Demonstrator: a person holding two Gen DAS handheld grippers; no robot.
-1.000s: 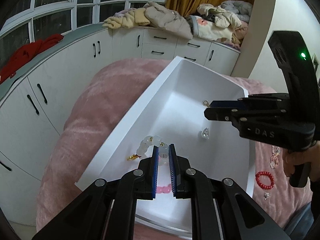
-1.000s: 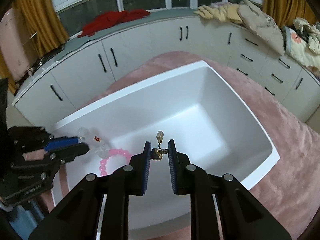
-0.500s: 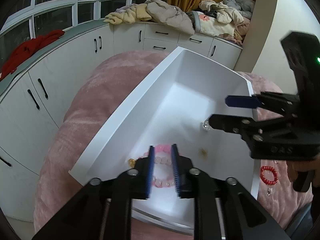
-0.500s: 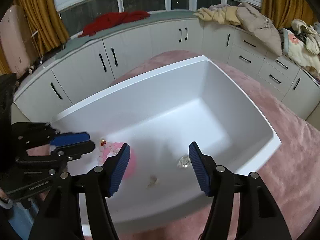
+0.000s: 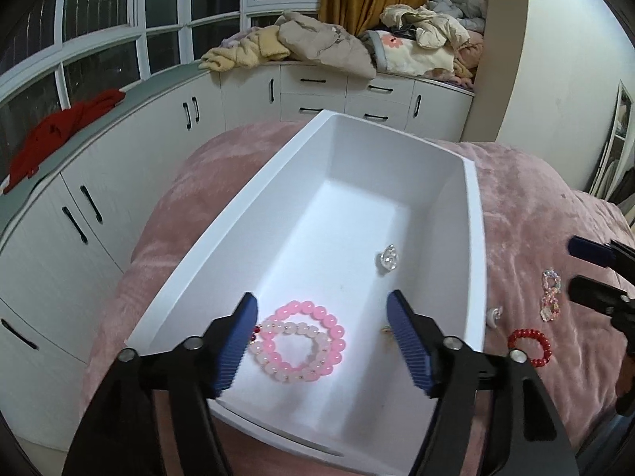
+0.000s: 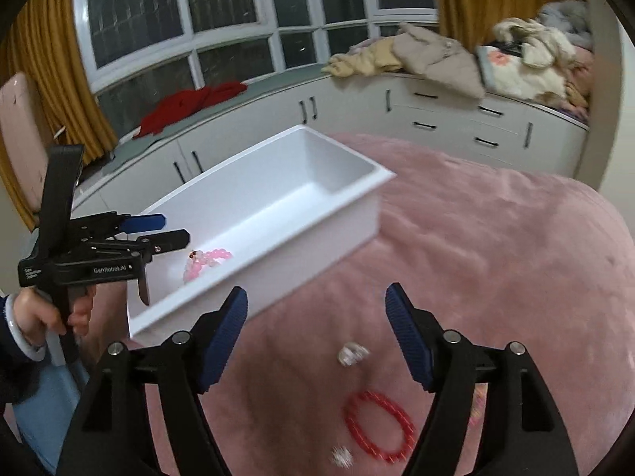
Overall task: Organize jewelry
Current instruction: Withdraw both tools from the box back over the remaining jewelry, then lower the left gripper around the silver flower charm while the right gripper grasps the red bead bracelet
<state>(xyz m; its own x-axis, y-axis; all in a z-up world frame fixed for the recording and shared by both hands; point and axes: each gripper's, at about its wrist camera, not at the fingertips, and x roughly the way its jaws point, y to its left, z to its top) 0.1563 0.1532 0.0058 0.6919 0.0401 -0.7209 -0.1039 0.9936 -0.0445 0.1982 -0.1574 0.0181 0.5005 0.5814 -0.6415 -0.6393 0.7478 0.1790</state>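
Note:
A white bin (image 5: 472, 238) sits on a pink blanket. In it lie pink and pale bead bracelets (image 5: 301, 341), a clear crystal (image 5: 388, 257) and a small gold earring (image 5: 387, 330). My left gripper (image 5: 321, 303) hangs over the bracelets, its jaws opening, with nothing pressed between the pads. My right gripper (image 6: 316, 297) is over the blanket beside the bin, its jaws also opening and empty. Below it lie a red bead bracelet (image 6: 377, 426) and a clear crystal piece (image 6: 351, 354). A multicolour crystal bracelet (image 5: 551, 295) lies further right.
White cabinets (image 5: 119, 182) curve behind the bed under a window ledge with piled clothes (image 5: 325, 39) and a red garment (image 5: 59, 131). A second small crystal (image 6: 342, 455) lies by the red bracelet. A hand (image 6: 47, 313) holds the left gripper.
My left gripper has opened and let the bracelets drop into the bin. My right gripper has opened, left the gold earring in the bin, and swung right, out over the blanket.

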